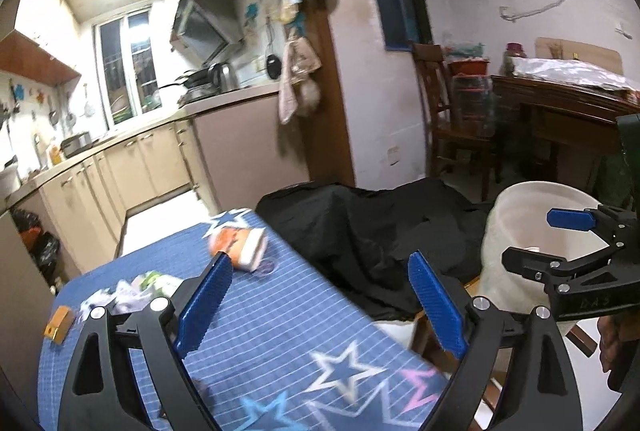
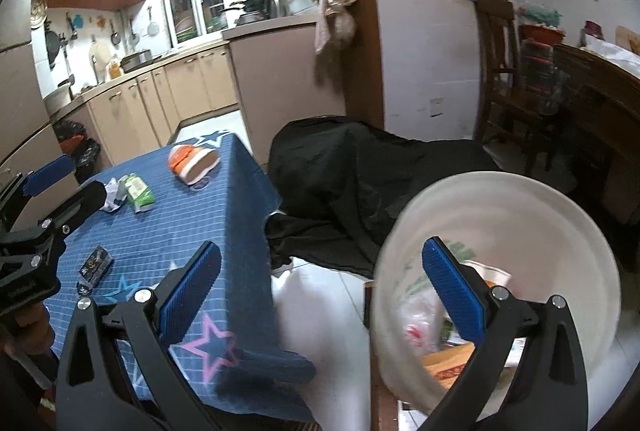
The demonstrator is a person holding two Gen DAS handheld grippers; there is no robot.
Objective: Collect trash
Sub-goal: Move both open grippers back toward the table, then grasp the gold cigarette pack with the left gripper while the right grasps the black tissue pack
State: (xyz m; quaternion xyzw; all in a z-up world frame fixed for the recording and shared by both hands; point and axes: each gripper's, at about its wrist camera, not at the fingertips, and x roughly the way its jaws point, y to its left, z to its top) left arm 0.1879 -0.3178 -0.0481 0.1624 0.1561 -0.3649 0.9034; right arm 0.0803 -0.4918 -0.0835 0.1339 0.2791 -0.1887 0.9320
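On the blue star-patterned tablecloth (image 2: 160,231), the right wrist view is showing a small dark box (image 2: 95,265) and a green packet (image 2: 138,193). An orange-and-white wrapper (image 1: 240,245) is lying farther back. The left gripper (image 1: 320,305) is hanging released and empty over the cloth. The right gripper (image 2: 332,287), also spread empty, is reaching over the white bucket (image 2: 520,199); only this view is revealing wrappers (image 2: 448,359) inside.

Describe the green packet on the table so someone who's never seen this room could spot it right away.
Find the table under the blue star-print cloth. Toward its far left part, the green packet lies flat beside some crumpled white paper. It is the only green item there; the orange-and-white wrapper lies farther back and the small dark box nearer.
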